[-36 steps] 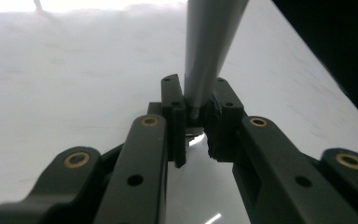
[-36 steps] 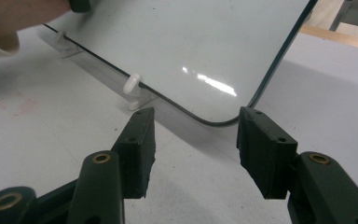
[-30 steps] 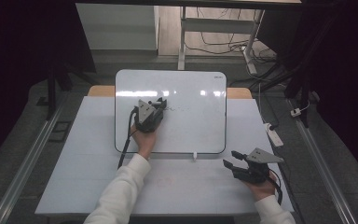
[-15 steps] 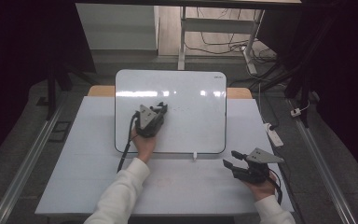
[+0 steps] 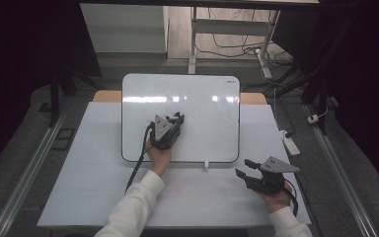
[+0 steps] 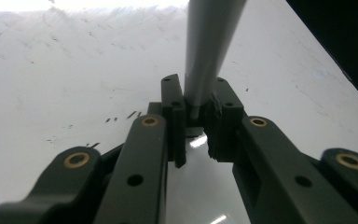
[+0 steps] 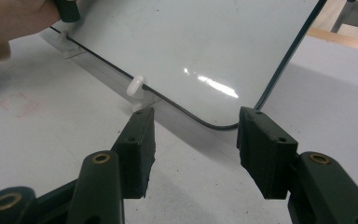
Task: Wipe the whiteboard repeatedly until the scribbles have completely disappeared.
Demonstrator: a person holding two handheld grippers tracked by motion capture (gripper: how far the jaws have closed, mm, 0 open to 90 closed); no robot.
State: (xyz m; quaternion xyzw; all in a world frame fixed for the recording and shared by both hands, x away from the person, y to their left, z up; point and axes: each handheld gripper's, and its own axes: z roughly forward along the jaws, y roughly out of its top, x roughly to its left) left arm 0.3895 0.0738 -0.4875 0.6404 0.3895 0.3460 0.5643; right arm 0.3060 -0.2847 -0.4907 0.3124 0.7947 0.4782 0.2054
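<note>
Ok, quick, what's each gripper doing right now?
Left gripper: shut on a grey marker, over the whiteboard.
Right gripper: open, holding nothing, near the whiteboard's corner.

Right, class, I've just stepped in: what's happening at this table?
A person works at a white table with tongs in each hand. The left tongs are shut on a grey marker, held over a whiteboard that lies flat on the table. A few small dark marks show on the board near the pen. The right tongs hang open and hold nothing, over the table just short of the board's near right corner.
</note>
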